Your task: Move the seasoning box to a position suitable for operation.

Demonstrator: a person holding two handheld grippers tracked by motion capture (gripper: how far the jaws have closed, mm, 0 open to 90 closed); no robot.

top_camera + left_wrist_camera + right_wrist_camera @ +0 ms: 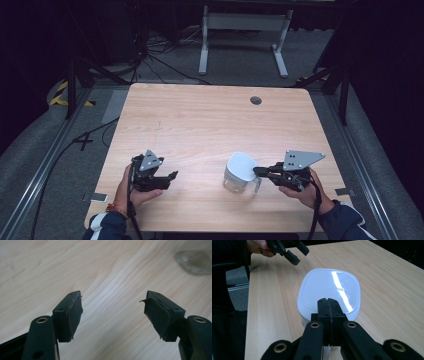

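- Nearest the high camera, at the table's near edge, the person's forearms come in from below: a dark sleeve with a white stripe and a red-orange wristband point(116, 209) on the left arm, a dark blue sleeve point(344, 220) on the right.
- Left hand point(131, 190) holds the left gripper point(170, 179) low over the wooden table point(210, 120), near its front-left part; a grey three-cornered plate sits on top of the gripper.
- Seen from the left gripper view, its jaws stand spread wide with bare wood grain between them and nothing held; the black pads point(75, 315) look frayed at the edges.
- Blurred at the upper right of that view is the clear base of the container point(193, 262), well apart from those jaws.
- Right of centre, near the front edge, stands the clear plastic container point(239, 175) with a white lid point(329, 290) and a handle on its right side.
- Right gripper point(257, 171) reaches in from the right, its tips over the lid's near edge; in the right gripper view the jaws are pressed together with no gap, over the white lid.
- Whether the tips touch the lid or pinch something thin, I cannot tell.
- Right hand point(300, 189) grips that tool just right of the container.
- Farther back on the right sits a small round dark grommet point(256, 100) in the tabletop.
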